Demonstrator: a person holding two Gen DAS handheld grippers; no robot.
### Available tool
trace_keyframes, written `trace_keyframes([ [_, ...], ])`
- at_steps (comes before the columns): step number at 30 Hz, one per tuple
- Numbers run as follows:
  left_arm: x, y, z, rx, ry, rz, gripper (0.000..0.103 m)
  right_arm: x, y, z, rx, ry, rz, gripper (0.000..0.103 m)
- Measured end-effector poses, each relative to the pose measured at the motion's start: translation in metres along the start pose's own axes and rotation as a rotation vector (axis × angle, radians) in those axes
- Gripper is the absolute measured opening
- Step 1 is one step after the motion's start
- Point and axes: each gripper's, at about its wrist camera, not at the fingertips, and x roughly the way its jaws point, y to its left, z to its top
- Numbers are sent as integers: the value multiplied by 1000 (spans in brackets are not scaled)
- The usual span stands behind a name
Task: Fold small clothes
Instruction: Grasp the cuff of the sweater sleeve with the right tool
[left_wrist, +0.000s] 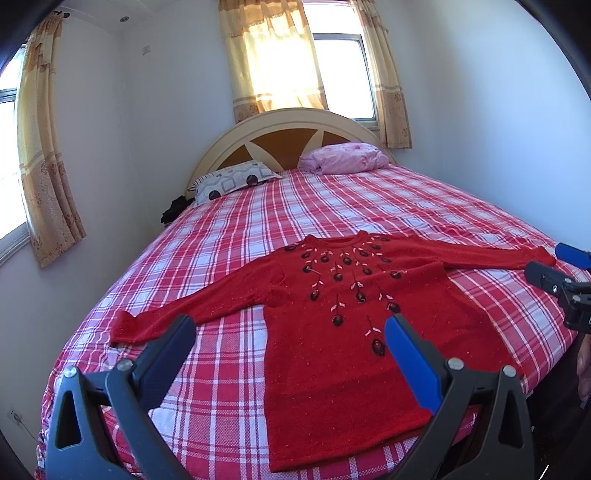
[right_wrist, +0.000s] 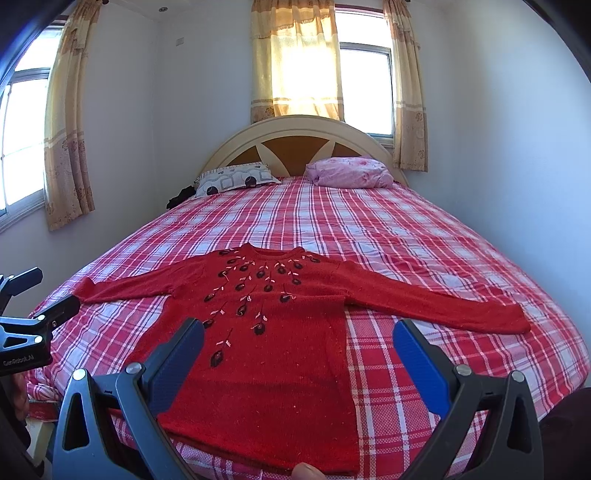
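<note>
A red sweater (left_wrist: 332, 332) is lying flat, front up, on the plaid bed (left_wrist: 424, 214), both sleeves spreading outward and its hem reaching the near edge. The left claw (left_wrist: 290, 341) is hovering above the sweater's lower left side, jaws gaping wide and gripping nothing. The right claw (right_wrist: 299, 345) is hanging over the hem area, likewise spread wide and empty. Two pillows (right_wrist: 351, 171) are resting by the headboard.

Sweater (left_wrist: 332, 332) flat on bed (left_wrist: 424, 206), ahead of both grippers; 2 pillows (left_wrist: 236, 181) behind it, at headboard (left_wrist: 288, 140).
</note>
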Motion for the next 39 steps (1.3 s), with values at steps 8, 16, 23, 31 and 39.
trace_keyframes([
  [8,51,-20,-13,28,74,-41,103,48,-36,-19,108,78,7,102],
  [16,108,-36,-10,64,133,-64,103,92,-132,-32,281,130,-112,102],
  [23,151,-44,-4,85,174,-73,103,98,-269,-40,496,131,-314,98],
  [31,192,-51,-6,102,210,-69,103,107,-390,-53,688,164,-447,80],
  [39,216,-48,-12,92,257,-54,103,134,-427,-58,738,181,-461,69],
])
